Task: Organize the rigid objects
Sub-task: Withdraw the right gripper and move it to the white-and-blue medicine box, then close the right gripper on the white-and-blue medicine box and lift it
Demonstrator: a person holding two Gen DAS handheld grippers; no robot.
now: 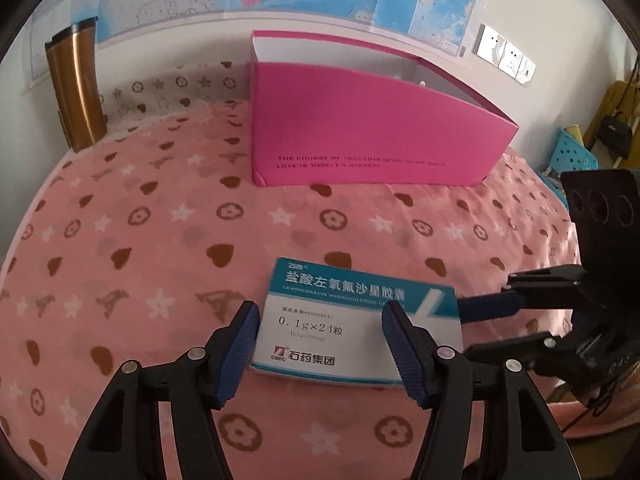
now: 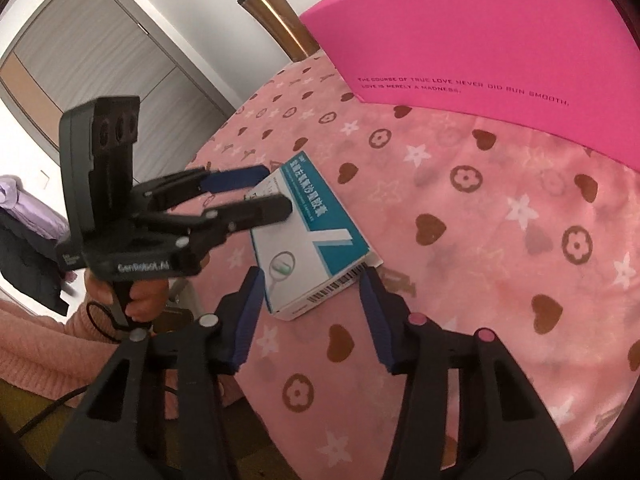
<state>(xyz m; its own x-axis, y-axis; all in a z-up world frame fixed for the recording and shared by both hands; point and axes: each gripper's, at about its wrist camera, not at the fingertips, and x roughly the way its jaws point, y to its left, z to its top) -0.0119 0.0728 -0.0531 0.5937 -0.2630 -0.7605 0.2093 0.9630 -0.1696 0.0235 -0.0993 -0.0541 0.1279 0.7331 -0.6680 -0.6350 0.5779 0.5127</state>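
Note:
A white and teal medicine box (image 1: pixel 352 320) lies flat on the pink patterned blanket (image 1: pixel 160 240). My left gripper (image 1: pixel 320 340) is open and low over the box. Its left pad is at the box's left edge, and its right finger (image 1: pixel 404 352) overlaps the box's top. From the right, my right gripper (image 1: pixel 464 328) reaches the box's right end. In the right wrist view, my right gripper (image 2: pixel 312 308) stands open and flanks the near end of the box (image 2: pixel 312 240). The left gripper (image 2: pixel 276 192) straddles the far end. Neither grips it.
An open pink cardboard box (image 1: pixel 372 128) stands behind the medicine box. A bronze thermos (image 1: pixel 76 84) stands at the back left. A blue basket (image 1: pixel 572 152) sits beyond the table's right edge. A hand (image 2: pixel 140 300) in a pink sleeve holds the left gripper, with a wardrobe (image 2: pixel 100 52) behind.

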